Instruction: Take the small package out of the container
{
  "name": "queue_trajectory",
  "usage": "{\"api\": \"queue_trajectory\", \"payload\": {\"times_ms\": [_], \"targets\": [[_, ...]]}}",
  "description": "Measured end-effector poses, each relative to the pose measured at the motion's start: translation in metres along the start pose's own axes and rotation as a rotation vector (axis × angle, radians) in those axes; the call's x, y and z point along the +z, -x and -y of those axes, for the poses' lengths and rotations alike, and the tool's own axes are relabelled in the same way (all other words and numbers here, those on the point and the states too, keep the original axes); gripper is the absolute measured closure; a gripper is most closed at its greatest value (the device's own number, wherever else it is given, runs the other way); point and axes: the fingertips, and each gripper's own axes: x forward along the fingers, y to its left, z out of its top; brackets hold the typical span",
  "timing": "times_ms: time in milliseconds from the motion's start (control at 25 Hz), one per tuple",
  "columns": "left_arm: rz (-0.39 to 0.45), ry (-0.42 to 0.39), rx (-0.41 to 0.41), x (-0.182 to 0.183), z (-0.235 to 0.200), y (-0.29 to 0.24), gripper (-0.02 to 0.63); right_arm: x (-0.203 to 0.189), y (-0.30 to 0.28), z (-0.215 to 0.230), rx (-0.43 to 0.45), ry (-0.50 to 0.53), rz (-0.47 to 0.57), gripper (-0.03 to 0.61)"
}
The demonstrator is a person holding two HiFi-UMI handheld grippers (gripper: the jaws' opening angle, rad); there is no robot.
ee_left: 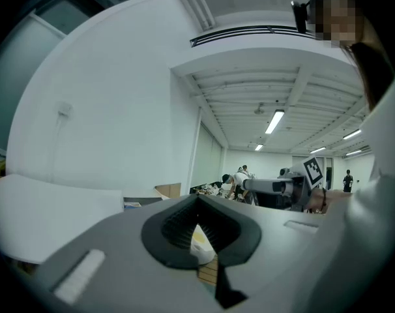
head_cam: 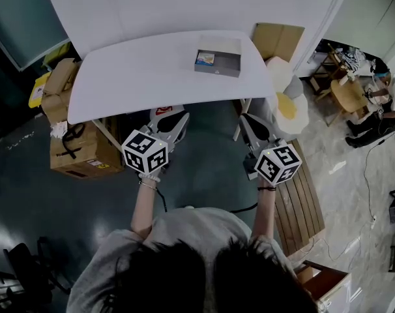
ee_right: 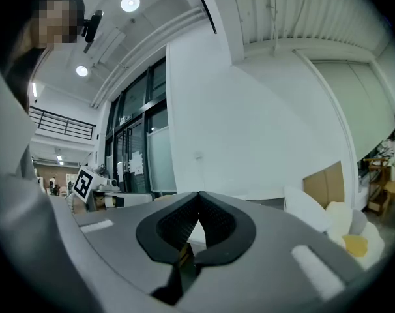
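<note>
grey container (head_cam: 218,56) with small package (head_cam: 205,59) sits well beyond both closed, empty jaws.

No wording could be read. A sticker (head_cam: 97,165) on the cardboard box (head_cam: 80,150) at nine o'clock and print on the small package (head_cam: 206,59) at twelve o'clock were too small.

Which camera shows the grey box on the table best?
The head view: the grey box shows whole, from above. The left gripper view catches only a low edge-on strip; the right gripper view shows nothing clear of it.
</note>
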Motion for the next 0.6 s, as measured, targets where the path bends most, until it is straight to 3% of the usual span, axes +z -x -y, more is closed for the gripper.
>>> {"api": "queue_trajectory", "payload": {"times_ms": [600], "targets": [[-0.016,0.009,0.011,-0.007,0.019,-0.038,0.624,0.002,0.002,0.035,0.036,-0.029,0.002,0.565]]}}
